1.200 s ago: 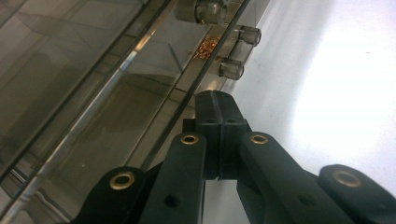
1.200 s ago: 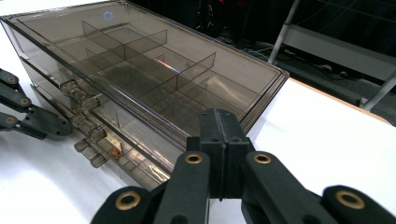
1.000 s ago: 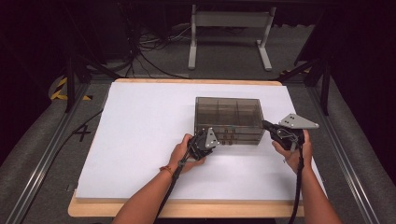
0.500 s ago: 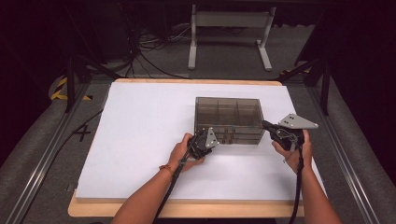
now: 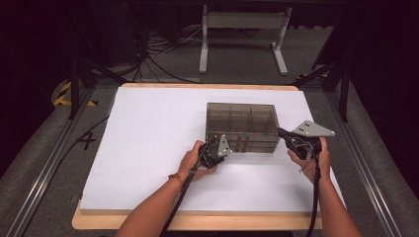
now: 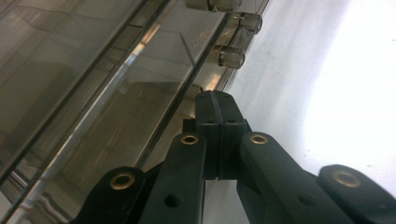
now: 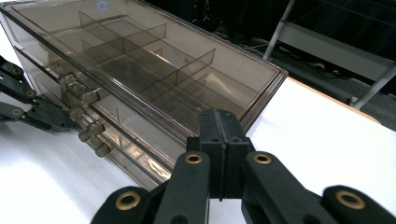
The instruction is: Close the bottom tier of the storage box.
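Right now I see the smoky drawer box point(image 5: 242, 127) standing right of centre on the white bench point(image 5: 148, 143). My left gripper point(image 5: 221, 146) sits closed and empty at its seven o'clock corner; my right gripper point(image 5: 281, 132), also closed and empty, touches its four o'clock corner.

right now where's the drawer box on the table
In the high view the drawer box sits right of centre on the white table, its knobbed front facing the person, with the left gripper and right gripper at its front corners.
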`<control>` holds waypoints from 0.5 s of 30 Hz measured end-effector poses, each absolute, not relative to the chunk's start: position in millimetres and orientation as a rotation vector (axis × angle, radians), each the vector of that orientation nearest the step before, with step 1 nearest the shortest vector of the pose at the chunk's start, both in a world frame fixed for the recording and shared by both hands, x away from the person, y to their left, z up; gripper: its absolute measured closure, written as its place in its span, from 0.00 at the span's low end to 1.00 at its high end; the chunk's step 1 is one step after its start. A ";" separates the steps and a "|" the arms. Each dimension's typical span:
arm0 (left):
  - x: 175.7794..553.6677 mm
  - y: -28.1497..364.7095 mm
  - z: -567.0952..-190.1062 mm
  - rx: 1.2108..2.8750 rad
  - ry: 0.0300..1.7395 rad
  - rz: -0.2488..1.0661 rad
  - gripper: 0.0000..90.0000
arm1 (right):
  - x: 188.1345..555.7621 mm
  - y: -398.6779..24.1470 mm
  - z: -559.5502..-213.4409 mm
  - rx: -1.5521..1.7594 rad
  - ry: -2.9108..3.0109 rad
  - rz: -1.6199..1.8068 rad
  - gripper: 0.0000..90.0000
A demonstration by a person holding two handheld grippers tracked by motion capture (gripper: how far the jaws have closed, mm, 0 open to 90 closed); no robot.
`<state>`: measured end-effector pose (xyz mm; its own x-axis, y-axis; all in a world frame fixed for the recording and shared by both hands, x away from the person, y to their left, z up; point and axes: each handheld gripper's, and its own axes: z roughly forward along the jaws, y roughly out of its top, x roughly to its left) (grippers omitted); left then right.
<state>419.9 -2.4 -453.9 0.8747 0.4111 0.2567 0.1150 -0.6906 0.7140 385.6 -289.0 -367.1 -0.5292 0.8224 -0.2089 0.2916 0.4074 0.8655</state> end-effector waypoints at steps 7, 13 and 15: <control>419.1 -2.7 -453.9 2.303 0.378 0.518 0.99 | 384.8 -287.2 -366.6 0.938 2.025 1.049 1.00; 416.0 -3.0 -451.7 2.298 0.367 0.505 0.99 | 384.8 -285.3 -365.9 0.931 2.025 1.026 1.00; 414.6 -2.6 -450.6 2.298 0.357 0.498 0.98 | 384.8 -285.2 -365.8 0.930 2.025 1.024 1.00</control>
